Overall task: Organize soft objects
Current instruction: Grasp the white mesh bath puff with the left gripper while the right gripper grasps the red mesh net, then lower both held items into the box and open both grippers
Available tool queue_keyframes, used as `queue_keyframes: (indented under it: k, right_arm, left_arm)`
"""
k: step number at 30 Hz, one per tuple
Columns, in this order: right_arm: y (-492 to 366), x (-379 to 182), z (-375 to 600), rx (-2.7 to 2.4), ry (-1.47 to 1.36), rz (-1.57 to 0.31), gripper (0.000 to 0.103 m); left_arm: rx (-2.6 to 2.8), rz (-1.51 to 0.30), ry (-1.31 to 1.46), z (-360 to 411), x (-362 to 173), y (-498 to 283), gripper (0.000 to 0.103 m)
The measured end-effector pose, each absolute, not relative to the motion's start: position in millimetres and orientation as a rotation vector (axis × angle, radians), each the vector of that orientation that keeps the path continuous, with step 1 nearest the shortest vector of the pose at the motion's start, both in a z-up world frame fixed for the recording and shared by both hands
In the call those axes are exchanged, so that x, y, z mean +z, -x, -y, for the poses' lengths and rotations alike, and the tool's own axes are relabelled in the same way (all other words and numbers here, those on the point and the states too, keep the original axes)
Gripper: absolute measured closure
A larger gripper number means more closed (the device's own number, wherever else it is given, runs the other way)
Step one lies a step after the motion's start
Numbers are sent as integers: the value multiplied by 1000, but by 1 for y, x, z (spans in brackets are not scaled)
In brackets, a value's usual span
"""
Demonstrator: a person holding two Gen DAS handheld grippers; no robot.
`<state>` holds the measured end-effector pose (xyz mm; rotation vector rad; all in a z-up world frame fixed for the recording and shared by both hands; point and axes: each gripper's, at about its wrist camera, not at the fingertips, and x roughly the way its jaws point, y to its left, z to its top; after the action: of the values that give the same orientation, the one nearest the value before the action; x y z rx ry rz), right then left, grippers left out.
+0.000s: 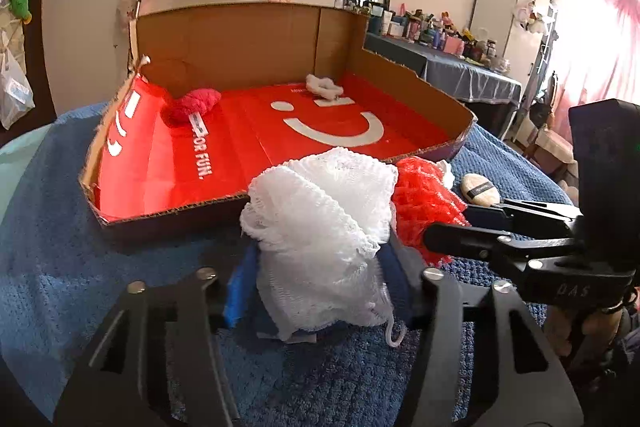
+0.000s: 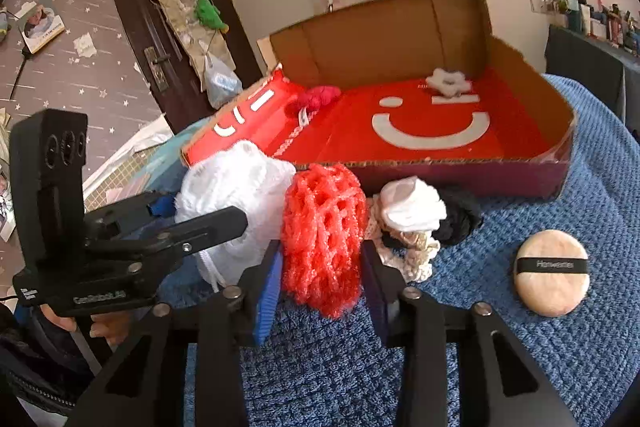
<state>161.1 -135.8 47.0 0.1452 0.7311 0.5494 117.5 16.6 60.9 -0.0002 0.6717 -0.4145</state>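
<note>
A white mesh bath pouf [image 1: 320, 219] lies on the blue knit blanket [image 1: 60, 267] in front of the box. My left gripper [image 1: 320, 267] is shut on it, with the pouf bunched between the two pads. Right beside it sits a red mesh pouf [image 2: 324, 239], and my right gripper [image 2: 322, 259] is shut on that one, its blue pad [image 2: 268, 291] pressing the left side. Each gripper also shows in the other view: the right gripper [image 1: 448, 227] and the left gripper [image 2: 200, 215]. The two poufs touch each other.
A shallow cardboard box [image 1: 256, 39] with a red smiley lining stands behind, holding a pink plush piece [image 1: 196, 103] and a white scrunchie [image 1: 324, 85]. A round powder puff [image 2: 552, 273], a white rolled cloth [image 2: 412, 203], a black cloth [image 2: 460, 217] and a cream crochet piece [image 2: 416, 255] lie to the right.
</note>
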Motion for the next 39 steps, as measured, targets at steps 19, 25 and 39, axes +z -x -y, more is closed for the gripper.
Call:
queue_keyframes:
  k: [19,25,39]
  right_arm:
    - [-142,86,159,504,-168,-616,63]
    - [-147,89,161,517,-184,-617,63]
    - [-307,142,148,532,-118,-741,63]
  left_arm:
    - [-395,-565,-15,-22,95,-93,60]
    - [-398,-555,-9,-24,101,-95,60]
    - [-385,-616,-67,-24,144,-241,60]
